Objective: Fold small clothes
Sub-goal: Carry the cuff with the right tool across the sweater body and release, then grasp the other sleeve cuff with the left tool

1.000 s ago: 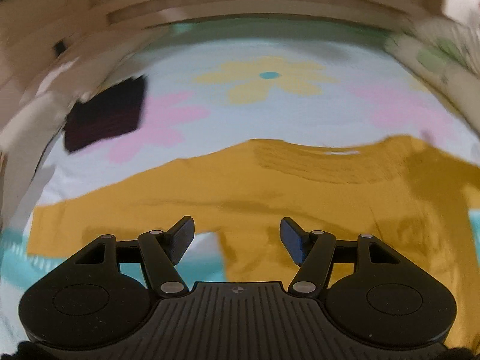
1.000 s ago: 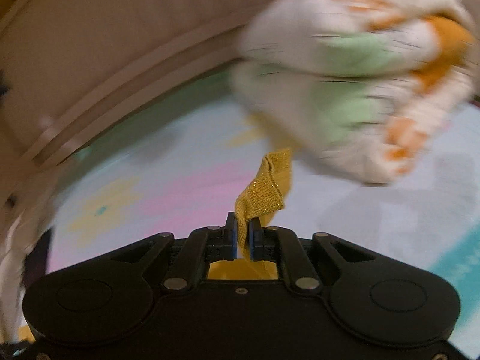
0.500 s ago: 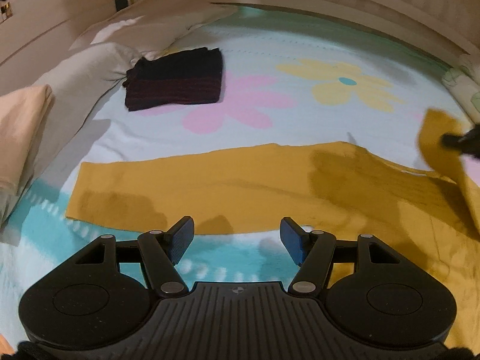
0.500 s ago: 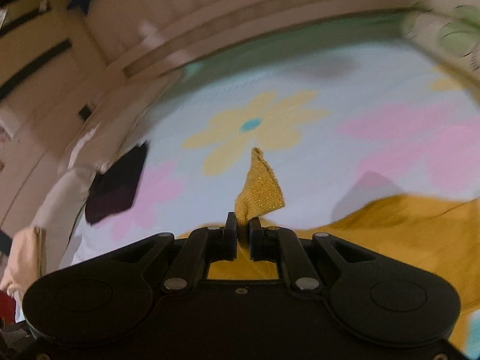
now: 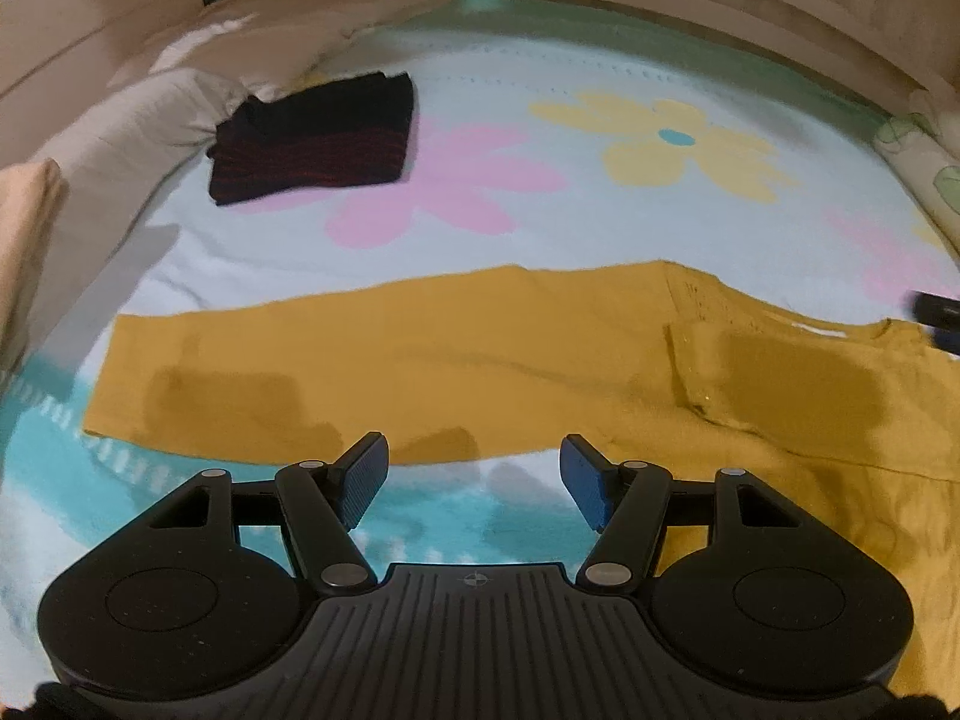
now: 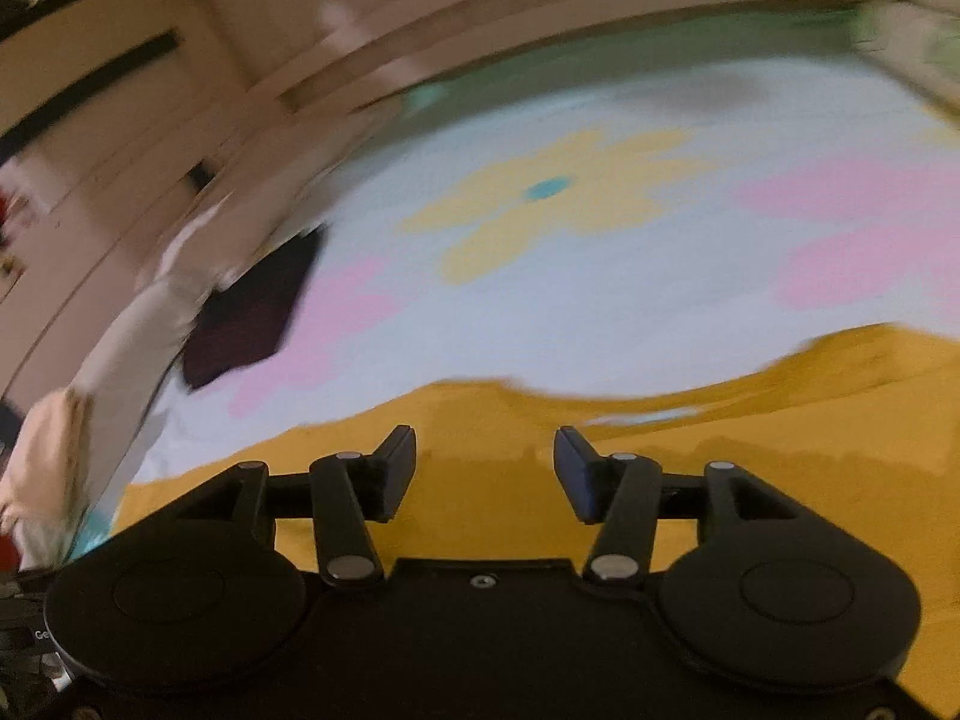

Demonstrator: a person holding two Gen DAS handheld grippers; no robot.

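My left gripper (image 5: pixel 474 474) and right gripper (image 6: pixel 485 468) both gape empty over the mustard top (image 5: pixel 420 360) lying flat on the flowered sheet (image 5: pixel 540 228); only the left view sharply shows the folded dark garment (image 5: pixel 318 138) far left.

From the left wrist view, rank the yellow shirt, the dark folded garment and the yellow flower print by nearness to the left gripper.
1. Yellow shirt, lying just ahead of the left gripper.
2. Dark folded garment, far left.
3. Yellow flower print, far right; nearly level with the garment, hard to separate.
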